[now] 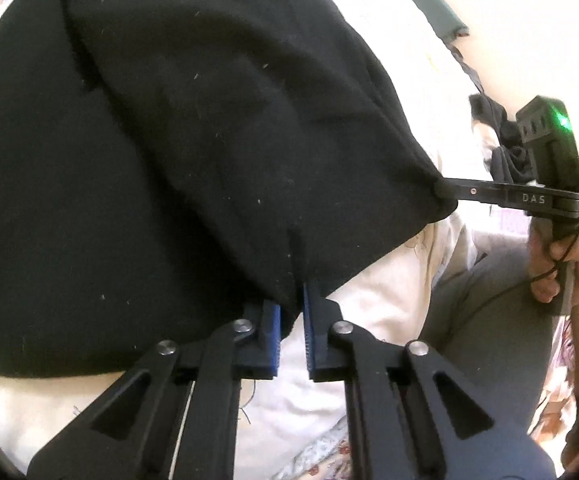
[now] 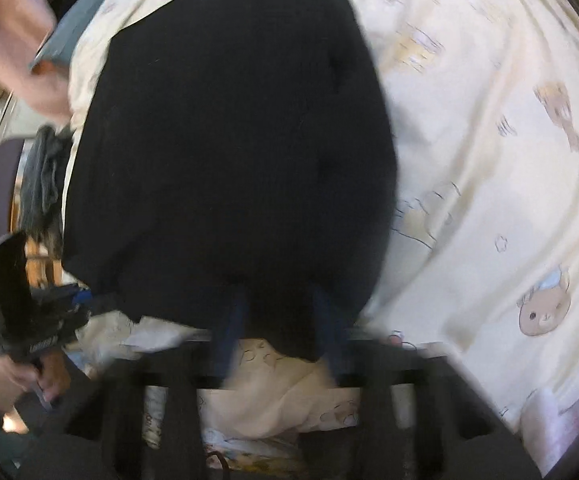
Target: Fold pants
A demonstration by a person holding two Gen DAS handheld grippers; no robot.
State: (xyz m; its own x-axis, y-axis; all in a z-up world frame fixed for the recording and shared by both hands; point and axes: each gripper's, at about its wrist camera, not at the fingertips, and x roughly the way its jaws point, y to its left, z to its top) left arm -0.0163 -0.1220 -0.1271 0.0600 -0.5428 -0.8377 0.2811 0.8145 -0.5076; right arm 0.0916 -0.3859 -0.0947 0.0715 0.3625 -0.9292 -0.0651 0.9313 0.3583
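The black pants [image 1: 149, 160] lie spread on a cream bedsheet with bear prints [image 2: 489, 160]. My left gripper [image 1: 292, 304] has its blue pads close on the near edge of the pants, pinching the cloth. My right gripper [image 1: 445, 190] shows from the side in the left wrist view, its fingers shut on the pants' right corner. In the right wrist view, which is blurred, the pants [image 2: 229, 140] fill the middle and the cloth hangs between my right gripper's [image 2: 281, 320] fingers. The left gripper [image 2: 85, 300] shows at the left there, on the pants' other corner.
A dark grey garment [image 2: 43, 176] lies at the bed's left edge, also seen beyond the right gripper [image 1: 505, 152]. The person's grey-trousered leg [image 1: 489, 308] is at the near right. A teal object [image 1: 437, 4] lies at the far edge.
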